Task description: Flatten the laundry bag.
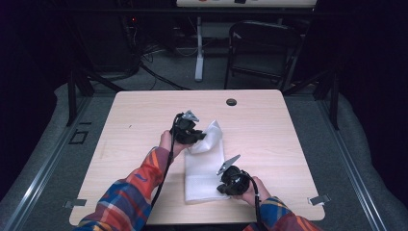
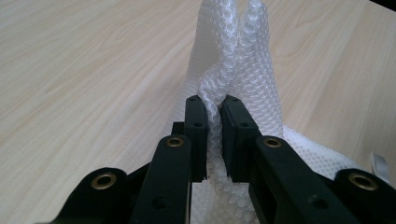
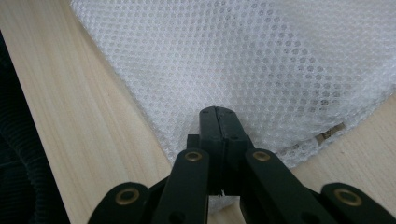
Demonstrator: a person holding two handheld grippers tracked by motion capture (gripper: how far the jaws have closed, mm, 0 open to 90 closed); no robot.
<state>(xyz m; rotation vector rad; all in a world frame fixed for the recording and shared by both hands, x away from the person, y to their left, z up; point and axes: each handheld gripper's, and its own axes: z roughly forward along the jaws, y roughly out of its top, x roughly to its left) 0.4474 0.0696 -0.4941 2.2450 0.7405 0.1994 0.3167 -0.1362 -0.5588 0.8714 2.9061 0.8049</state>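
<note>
A white mesh cloth (image 1: 204, 168) lies folded on the wooden table (image 1: 139, 125), right of centre toward the near edge. My left gripper (image 1: 202, 136) is shut on the cloth's far end, which stands up bunched and raised off the table. In the left gripper view the pads pinch a twisted fold of the cloth (image 2: 233, 60) at the left gripper (image 2: 215, 109). My right gripper (image 1: 219, 185) sits at the cloth's near right edge. In the right gripper view the right gripper (image 3: 218, 116) has its jaws pressed together on the rim of the flat cloth (image 3: 233, 60).
A dark round cable hole (image 1: 231, 102) sits near the table's far edge. A black folding chair (image 1: 262, 48) and a white desk leg (image 1: 199, 48) stand behind the table. Metal clips (image 1: 319, 199) mark the near corners. A small tag (image 3: 329, 132) hangs at the cloth's edge.
</note>
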